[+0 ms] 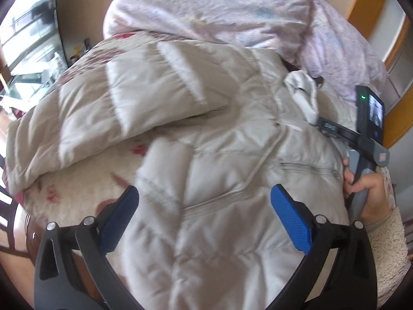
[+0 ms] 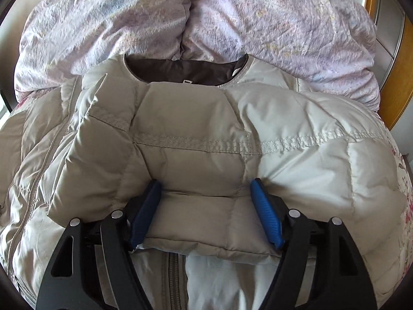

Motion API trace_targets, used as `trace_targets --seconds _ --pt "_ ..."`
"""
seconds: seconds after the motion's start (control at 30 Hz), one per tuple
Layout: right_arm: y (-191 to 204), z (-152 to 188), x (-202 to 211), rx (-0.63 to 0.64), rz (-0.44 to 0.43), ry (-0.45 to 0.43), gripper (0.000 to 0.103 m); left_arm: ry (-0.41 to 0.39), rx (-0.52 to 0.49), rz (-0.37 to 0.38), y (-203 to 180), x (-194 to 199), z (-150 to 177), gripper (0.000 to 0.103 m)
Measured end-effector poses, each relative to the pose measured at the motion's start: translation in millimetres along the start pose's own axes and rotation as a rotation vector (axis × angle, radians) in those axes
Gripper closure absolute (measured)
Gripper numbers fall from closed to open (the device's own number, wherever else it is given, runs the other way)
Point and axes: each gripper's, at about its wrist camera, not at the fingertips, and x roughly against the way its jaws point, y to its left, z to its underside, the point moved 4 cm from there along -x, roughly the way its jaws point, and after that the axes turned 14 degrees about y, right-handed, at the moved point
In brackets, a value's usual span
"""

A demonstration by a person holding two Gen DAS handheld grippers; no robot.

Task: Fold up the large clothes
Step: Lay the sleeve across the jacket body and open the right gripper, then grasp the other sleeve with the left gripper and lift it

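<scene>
Lying spread across the bed is a pale grey quilted down jacket (image 2: 196,134), its dark brown collar lining (image 2: 185,71) at the far end from the right gripper (image 2: 206,209). A sleeve (image 2: 160,155) is folded across the jacket's chest, and its cuff end sits directly between this gripper's blue fingers (image 2: 265,214), which stand apart on either side of the padded fabric and press into its flanks without closing it flat; the grip is a loose bracket around the sleeve. Below the cuff, toward the camera, the jacket's zipper (image 2: 171,279) runs down the front.

From the left wrist view, the left gripper (image 1: 204,219) hovers over the jacket's lower body (image 1: 219,206) with its jaws spread wide and nothing between them. Ahead and to its left the other sleeve (image 1: 124,98) lies folded over. To its right, a hand (image 1: 369,193) holds the other tool's handle.

Beyond the jacket a crumpled pink duvet (image 2: 258,20) is heaped, and a floral bedcover (image 1: 77,196) shows beneath the jacket's left edge.
</scene>
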Motion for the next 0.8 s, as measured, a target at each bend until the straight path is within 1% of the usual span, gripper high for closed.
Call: trace_targets --seconds 0.07,0.1,0.17,0.27,0.47,0.67,0.8 --pt "-1 0 0 -0.005 -0.011 -0.005 0.030 0.002 0.018 -0.046 11 0 1 0.002" --pt "-2 0 0 -0.007 -0.014 -0.006 0.030 0.008 0.028 -0.052 16 0 1 0.002" --pt "-2 0 0 -0.009 -0.020 -0.005 0.029 0.039 0.068 -0.032 33 -2 3 0.002" --pt "-3 1 1 -0.013 -0.028 -0.007 0.029 0.050 0.131 -0.036 62 1 5 0.002" --pt "-4 1 1 -0.019 -0.041 -0.008 0.029 0.070 0.279 -0.007 121 1 10 0.002" --pt "-4 0 1 -0.023 -0.049 -0.009 0.029 0.053 0.399 -0.007 159 0 10 0.003" --pt "-4 1 2 -0.027 -0.053 -0.010 0.029 0.053 0.452 -0.004 174 -5 8 0.006"
